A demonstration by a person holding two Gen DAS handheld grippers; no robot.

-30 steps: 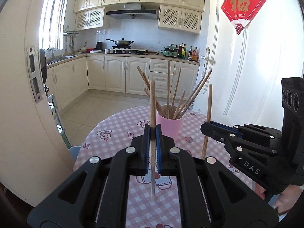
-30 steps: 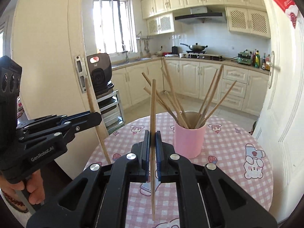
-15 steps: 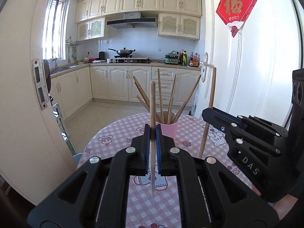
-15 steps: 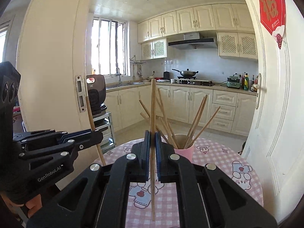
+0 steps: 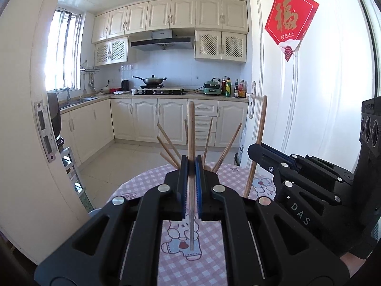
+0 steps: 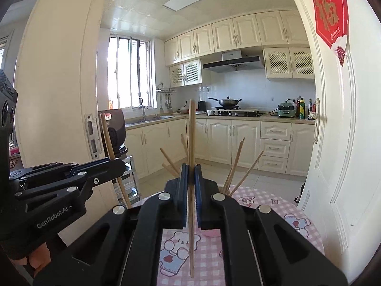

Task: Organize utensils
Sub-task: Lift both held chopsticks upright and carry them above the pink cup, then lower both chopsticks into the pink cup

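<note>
Each hand holds one chopstick up in the air above the table [image 5: 142, 181], so this looks like the carrying step; the sticks have been picked up and are not yet in the cup. The left gripper [image 5: 191, 166] has its jaws squeezed tight on the left chopstick [image 5: 191, 128]; the right gripper [image 6: 190, 171] has its jaws squeezed tight on the right chopstick [image 6: 191, 131].

Both sticks stand almost straight up and down; the thick end points to the ceiling and the thin end points down at the pink checked cloth. The right chopstick leans a tiny bit, as seen from the left wrist view.

The other chopsticks [image 5: 225, 147] fan out from the pink cup [image 6: 210, 233] just behind the grippers; the cup is mostly hidden, so I think it sits near the middle of the table, but I cannot be sure.

Next, I think each hand must move over the cup, keep the stick upright with the thin end down, lower it in between the others, then let go; the sticks already inside could get bumped.
</note>
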